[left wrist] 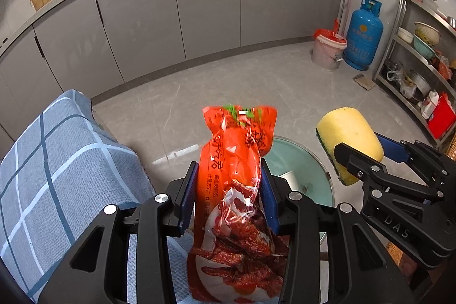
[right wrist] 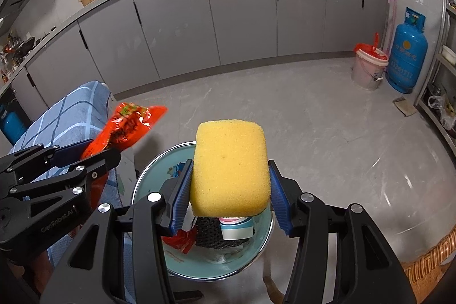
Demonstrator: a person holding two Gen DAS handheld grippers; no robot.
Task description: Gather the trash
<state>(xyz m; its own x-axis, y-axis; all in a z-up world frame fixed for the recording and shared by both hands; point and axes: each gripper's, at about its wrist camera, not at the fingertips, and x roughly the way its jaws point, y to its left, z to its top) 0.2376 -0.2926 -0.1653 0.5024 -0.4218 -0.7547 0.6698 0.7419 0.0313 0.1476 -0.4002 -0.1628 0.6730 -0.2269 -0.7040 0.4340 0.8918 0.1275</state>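
The left gripper (left wrist: 228, 190) is closed on an orange snack wrapper (left wrist: 236, 161), its blue pads pressing both sides of the film; the wrapper's upper end stands free above the fingers and its lower end hangs below them. The right gripper (right wrist: 229, 190) is closed on a yellow sponge (right wrist: 230, 167), gripped across its width with the dark scouring face on the underside. Both items are held in the air above a teal basin (right wrist: 256, 244), which already contains a red wrapper scrap, a dark mesh piece and a small carton. The basin sits just beside a surface covered with a blue checked cloth (left wrist: 57, 161). Risk 1: the wrapper is thin, slick film, so it may slip through the pads or, on release, drift sideways onto the cloth or the floor instead of the basin. Risk 2: the left gripper appears offset toward the basin's left edge, so an early release may miss the rim. Risk 3: the two grippers are near each other and may collide if both descend together. Risk 4: the sponge may bounce off the existing contents.
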